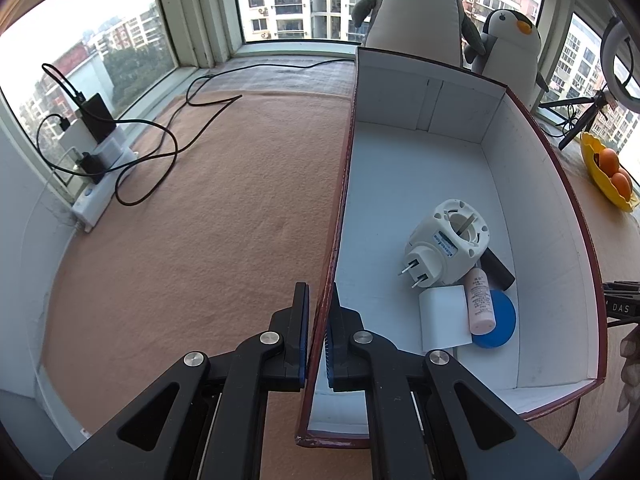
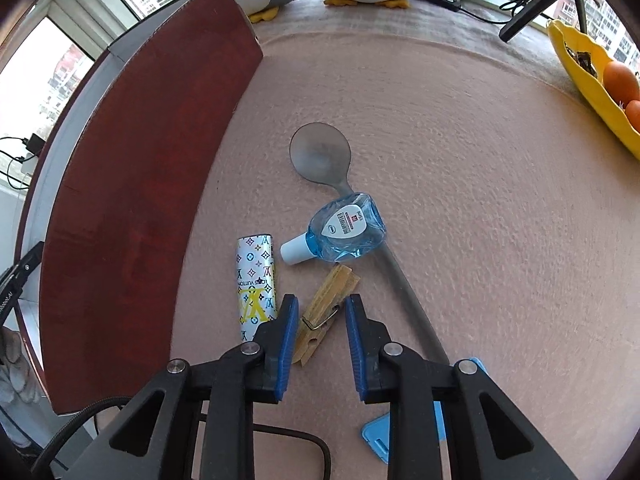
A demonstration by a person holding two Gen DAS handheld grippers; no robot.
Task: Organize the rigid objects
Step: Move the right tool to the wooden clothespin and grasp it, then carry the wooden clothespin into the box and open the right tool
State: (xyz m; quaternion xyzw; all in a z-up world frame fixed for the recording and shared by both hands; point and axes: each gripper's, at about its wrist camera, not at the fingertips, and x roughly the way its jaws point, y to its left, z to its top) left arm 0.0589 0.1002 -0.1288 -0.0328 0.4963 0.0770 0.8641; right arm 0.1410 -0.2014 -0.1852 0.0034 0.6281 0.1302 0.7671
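My left gripper [image 1: 319,300] is shut on the left wall of a dark red cardboard box [image 1: 340,184], one finger on each side. Inside its white interior lie a white plug adapter [image 1: 446,242], a pink tube [image 1: 480,302], a white block [image 1: 444,322], a blue disc [image 1: 500,320] and a black cylinder [image 1: 498,270]. My right gripper [image 2: 322,306] is open, its fingers either side of a wooden clothespin [image 2: 324,310] on the mat. Near it lie a patterned lighter [image 2: 256,284], a blue eye-drop bottle [image 2: 344,228] and a long metal spoon [image 2: 320,154]. The box's outer wall [image 2: 132,208] stands at the left.
A pink mat [image 1: 200,220] covers the table. A power strip with chargers and black cables [image 1: 96,148] sits far left by the window. Two plush penguins [image 1: 420,12] stand behind the box. A yellow fruit bowl [image 2: 592,80] is at right. A blue plastic piece [image 2: 380,436] lies under my right gripper.
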